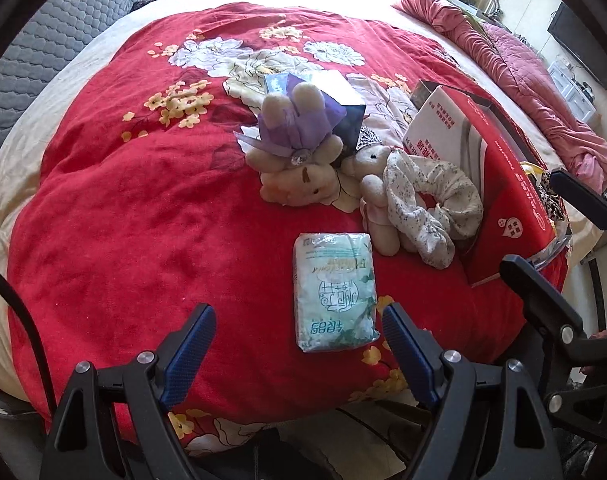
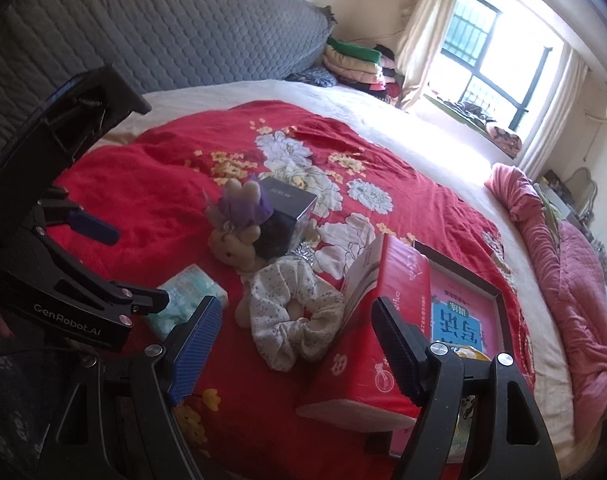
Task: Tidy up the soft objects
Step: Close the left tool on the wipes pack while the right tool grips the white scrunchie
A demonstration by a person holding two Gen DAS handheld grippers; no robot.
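On the red floral blanket (image 1: 123,208) lie a plush bear in a purple dress (image 1: 299,148), a smaller beige bear (image 1: 373,184), a floral scrunchie (image 1: 431,208) and a pale green tissue pack (image 1: 333,292). My left gripper (image 1: 297,318) hovers open just short of the tissue pack's near end, with nothing between its fingers. In the right wrist view my right gripper (image 2: 297,308) stands open above the scrunchie (image 2: 295,320), between the tissue pack (image 2: 191,296) and a red box (image 2: 379,320). The purple bear (image 2: 235,220) lies farther back. The left gripper (image 2: 131,264) shows at the left.
A dark shiny box (image 1: 331,92) sits behind the bears. The red box (image 1: 503,184) leans against a dark-framed tray holding a pink book (image 2: 459,320). A pink quilt (image 2: 563,280) is bunched on the right. A grey quilted headboard (image 2: 163,28) runs along the left.
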